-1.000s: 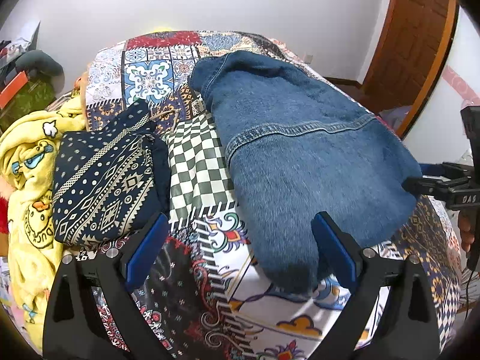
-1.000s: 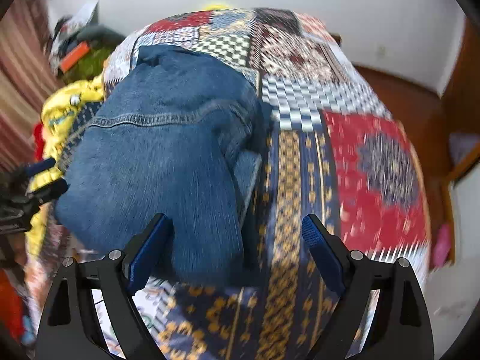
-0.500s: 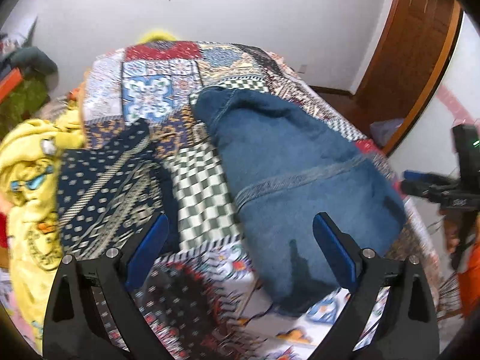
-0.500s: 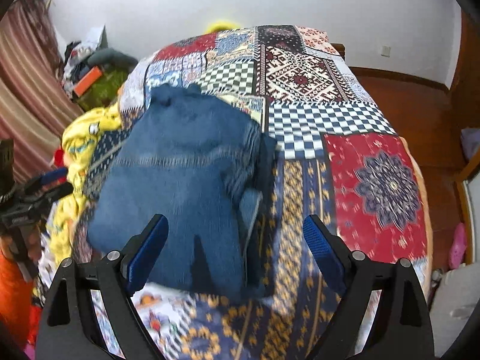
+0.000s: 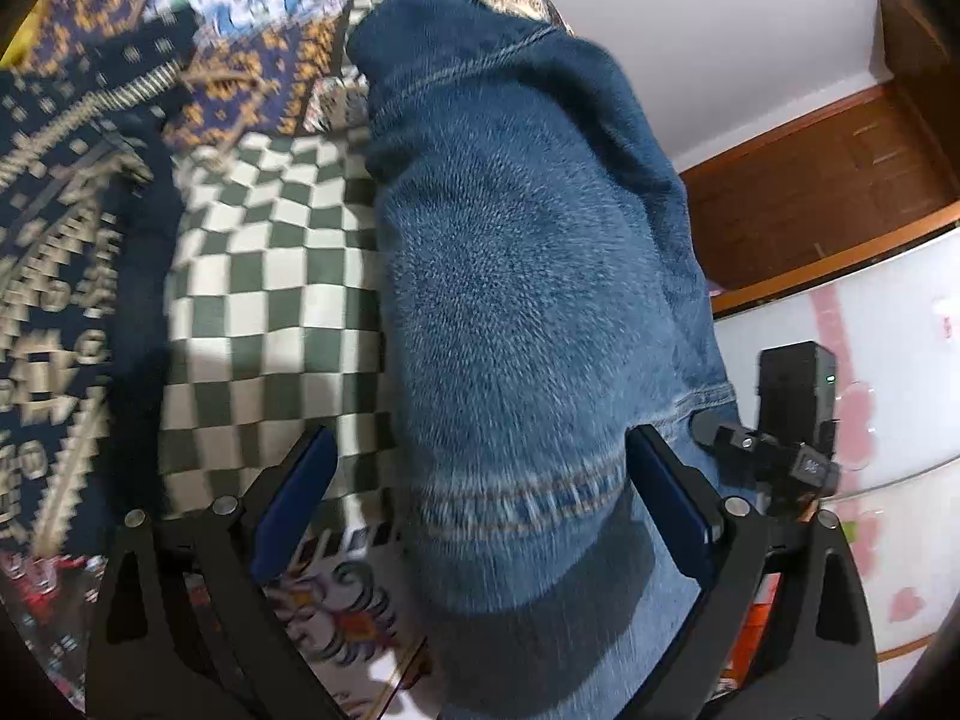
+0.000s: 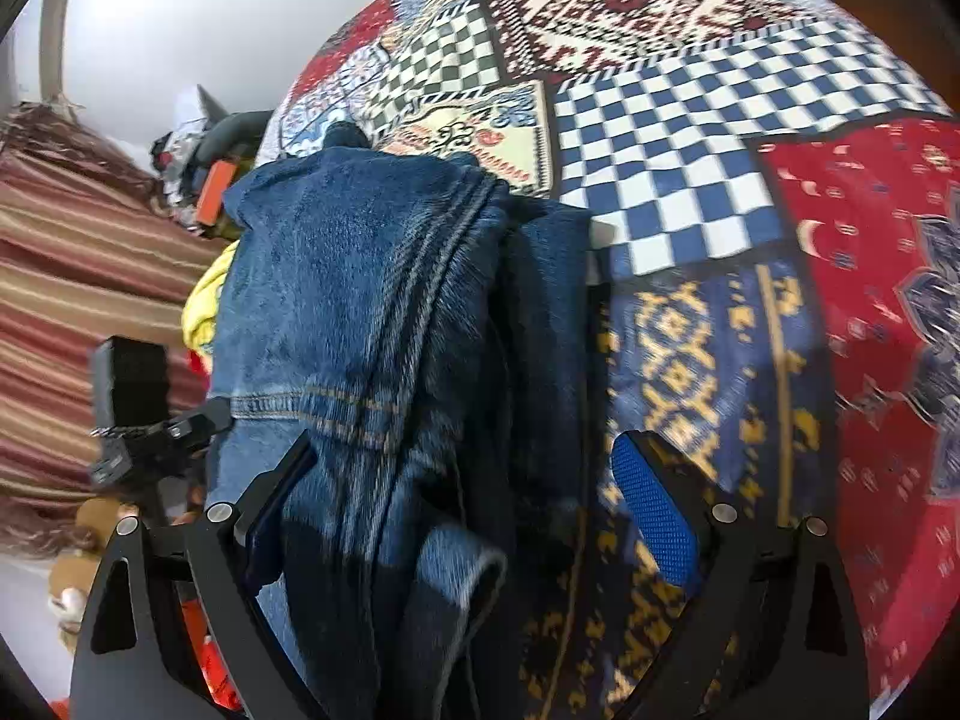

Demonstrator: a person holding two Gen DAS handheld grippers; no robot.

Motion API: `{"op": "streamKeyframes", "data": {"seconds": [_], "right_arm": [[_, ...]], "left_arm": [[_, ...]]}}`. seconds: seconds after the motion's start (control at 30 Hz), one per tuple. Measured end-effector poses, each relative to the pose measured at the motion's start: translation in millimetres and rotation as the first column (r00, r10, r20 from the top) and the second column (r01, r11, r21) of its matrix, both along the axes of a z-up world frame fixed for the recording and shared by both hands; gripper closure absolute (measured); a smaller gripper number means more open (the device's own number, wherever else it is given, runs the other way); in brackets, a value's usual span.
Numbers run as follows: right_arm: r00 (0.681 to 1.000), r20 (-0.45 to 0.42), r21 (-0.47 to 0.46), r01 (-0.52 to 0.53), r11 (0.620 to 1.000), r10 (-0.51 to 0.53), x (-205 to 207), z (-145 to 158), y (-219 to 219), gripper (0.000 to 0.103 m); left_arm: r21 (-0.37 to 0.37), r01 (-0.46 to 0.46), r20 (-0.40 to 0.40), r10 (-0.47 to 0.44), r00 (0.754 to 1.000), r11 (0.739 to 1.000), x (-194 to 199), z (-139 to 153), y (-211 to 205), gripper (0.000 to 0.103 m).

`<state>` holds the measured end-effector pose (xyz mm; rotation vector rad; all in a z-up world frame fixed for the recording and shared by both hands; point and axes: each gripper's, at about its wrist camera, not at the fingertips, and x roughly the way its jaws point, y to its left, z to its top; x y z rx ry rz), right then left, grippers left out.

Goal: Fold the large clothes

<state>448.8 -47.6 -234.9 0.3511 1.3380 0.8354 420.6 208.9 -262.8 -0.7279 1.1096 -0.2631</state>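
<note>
A folded blue denim garment (image 5: 528, 276) lies on the patchwork bedspread (image 5: 264, 276); it also shows in the right wrist view (image 6: 360, 312). My left gripper (image 5: 480, 492) is open, low over the denim's near left edge, its fingers straddling the fabric. My right gripper (image 6: 474, 516) is open, low over the denim's near right edge, where stacked layers and a seam show. Each view shows the other gripper at the denim's opposite side: the right one (image 5: 774, 450) and the left one (image 6: 156, 426).
A folded dark navy patterned cloth (image 5: 60, 252) lies left of the denim. A yellow garment (image 6: 204, 300) sits beyond the denim. A wooden door (image 5: 810, 180) stands at the right. A striped curtain (image 6: 78, 276) and clutter (image 6: 210, 168) are at the bed's left.
Both grippers have dropped down and moved in close to the denim's near edge from a raised position. The denim has not visibly moved. Both stay open.
</note>
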Motion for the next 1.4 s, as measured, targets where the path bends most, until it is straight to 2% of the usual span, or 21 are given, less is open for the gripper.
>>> {"op": "streamKeyframes", "data": {"seconds": [0.07,0.23,0.27,0.3,0.33,0.4,0.43,0.5,0.6,0.67,0.77,0.9,1.13,1.27,1.4], "right_arm": [[1.000,-0.016,0.020,-0.007,1.000,0.007,3,-6,4,0.007],[0.999,-0.006,0.021,-0.036,0.999,0.036,8,-1,10,0.007],[0.999,-0.008,0.018,-0.040,0.999,0.041,7,0,11,0.010],[0.999,-0.010,0.020,-0.044,0.999,0.044,7,0,11,0.017],[0.998,-0.019,0.035,-0.054,0.998,0.054,7,1,11,0.023],[0.998,-0.030,0.037,-0.046,0.998,0.047,8,2,14,0.034],[0.999,-0.016,0.026,-0.046,0.999,0.046,7,5,16,0.037],[0.999,0.021,-0.001,-0.044,0.999,0.044,3,11,20,0.050],[0.999,0.032,-0.001,-0.029,1.000,0.029,-3,21,23,0.065],[0.998,0.050,0.010,-0.030,0.999,0.029,-10,32,25,0.069],[0.994,0.096,-0.004,-0.043,0.999,0.043,-20,48,36,0.072],[0.991,0.124,0.023,-0.051,0.998,0.048,-33,77,56,0.073],[0.965,0.249,0.101,-0.107,0.989,0.079,-58,138,114,0.073],[0.951,0.294,0.128,-0.138,0.982,0.095,-65,157,151,0.073],[0.944,0.311,0.131,-0.156,0.979,0.108,-61,154,197,0.073]], "left_arm": [[-0.030,-0.002,0.000,0.002,1.000,1.000,4,-5,-1,0.006],[-0.041,0.010,-0.001,-0.010,1.000,0.999,13,-4,-8,0.005],[-0.043,0.016,0.001,-0.016,1.000,0.999,13,-2,-9,0.009],[-0.057,0.027,0.010,-0.026,1.000,0.998,12,-1,-12,0.019],[-0.054,0.027,0.008,-0.027,1.000,0.998,14,-1,-16,0.020],[-0.017,0.026,0.028,-0.026,0.999,1.000,12,3,-20,0.031],[-0.001,0.028,0.037,-0.028,0.999,1.000,10,6,-23,0.033],[0.009,0.027,0.056,-0.027,0.998,1.000,3,13,-24,0.044],[0.018,0.033,0.089,-0.034,0.995,0.999,-8,29,-26,0.054],[0.032,0.039,0.117,-0.042,0.992,0.999,-20,42,-26,0.057],[0.080,0.038,0.174,-0.052,0.983,0.996,-43,69,-26,0.059],[0.101,0.009,0.251,-0.035,0.967,0.995,-73,110,-6,0.059],[0.155,-0.074,0.375,0.011,0.927,0.985,-117,182,59,0.059],[0.177,-0.124,0.398,0.045,0.916,0.976,-128,204,102,0.059],[0.195,-0.168,0.394,0.080,0.915,0.966,-134,202,145,0.059]]}}
